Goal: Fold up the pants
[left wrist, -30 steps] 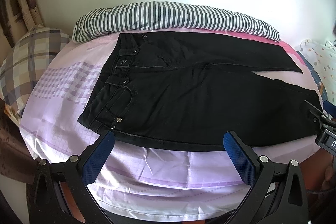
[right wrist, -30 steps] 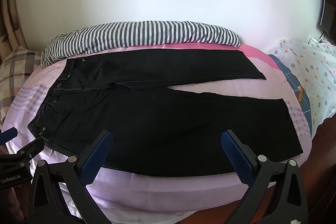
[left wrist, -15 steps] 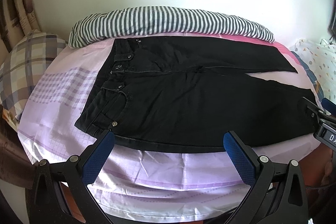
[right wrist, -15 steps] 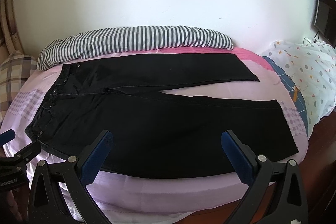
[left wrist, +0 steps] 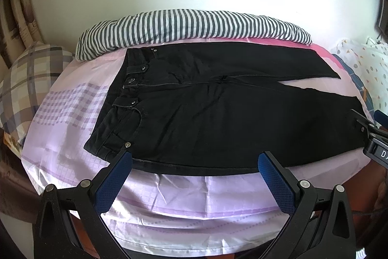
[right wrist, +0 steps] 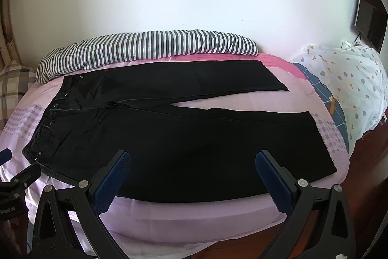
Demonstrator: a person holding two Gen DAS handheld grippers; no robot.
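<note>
Black pants (left wrist: pixel 218 111) lie flat on a bed, waistband to the left, both legs spread out to the right; they also show in the right wrist view (right wrist: pixel 184 137). My left gripper (left wrist: pixel 195 159) is open and empty, held above the bed's near edge in front of the waist and near leg. My right gripper (right wrist: pixel 192 157) is open and empty, in front of the near leg. Each gripper shows at the edge of the other's view.
A lilac checked sheet (left wrist: pixel 72 118) covers the bed. A striped blanket (left wrist: pixel 189 26) lies along the white wall behind the pants. A plaid pillow (left wrist: pixel 26 74) is at the left. A dotted white quilt (right wrist: pixel 351 84) is at the right, with a wall screen (right wrist: pixel 368 9) above it.
Both grippers have drawn back and tilted up a little, so the pants sit lower in both views. The pants have not moved. Both grippers stay open.
</note>
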